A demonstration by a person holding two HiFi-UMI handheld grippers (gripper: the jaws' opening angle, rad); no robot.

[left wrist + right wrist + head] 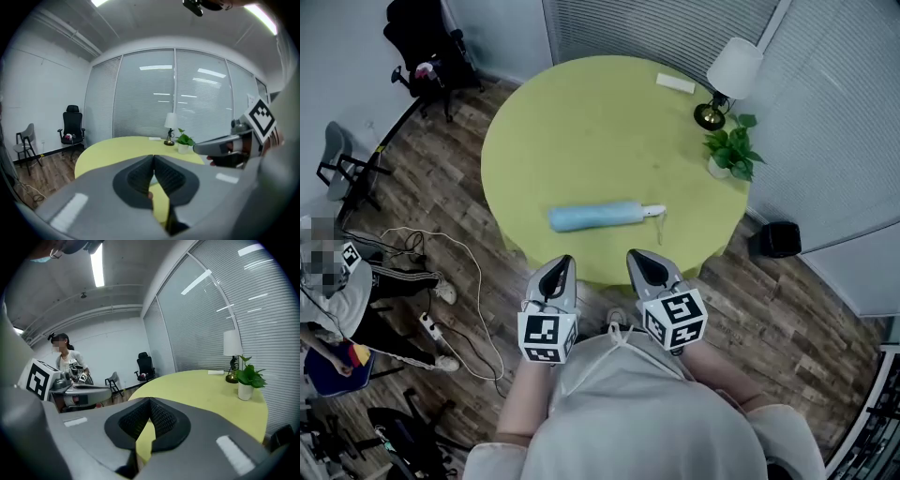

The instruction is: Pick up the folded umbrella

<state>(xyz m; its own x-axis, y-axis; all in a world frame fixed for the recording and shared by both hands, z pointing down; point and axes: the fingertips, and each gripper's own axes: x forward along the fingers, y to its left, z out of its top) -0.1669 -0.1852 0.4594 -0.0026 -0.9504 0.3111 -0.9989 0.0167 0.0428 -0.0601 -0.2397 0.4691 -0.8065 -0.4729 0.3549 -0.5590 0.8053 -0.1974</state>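
The folded umbrella (595, 217), light blue with a white handle at its right end, lies flat near the front edge of the round yellow-green table (581, 131). My left gripper (565, 260) hovers just short of the table's front edge, below the umbrella's left half, shut and empty. My right gripper (633, 254) is beside it, below the handle end, also shut and empty. In the left gripper view the jaws (153, 157) meet at the tips; the right gripper view shows its jaws (150, 400) likewise closed. Both sets of jaws hide the umbrella in their own views.
A white lamp (727, 80), a potted plant (731, 150) and a flat white object (675, 83) stand at the table's far right. A black bin (778, 239) sits on the floor right. At left are office chairs (427, 47), floor cables (459, 281) and a person (347, 291).
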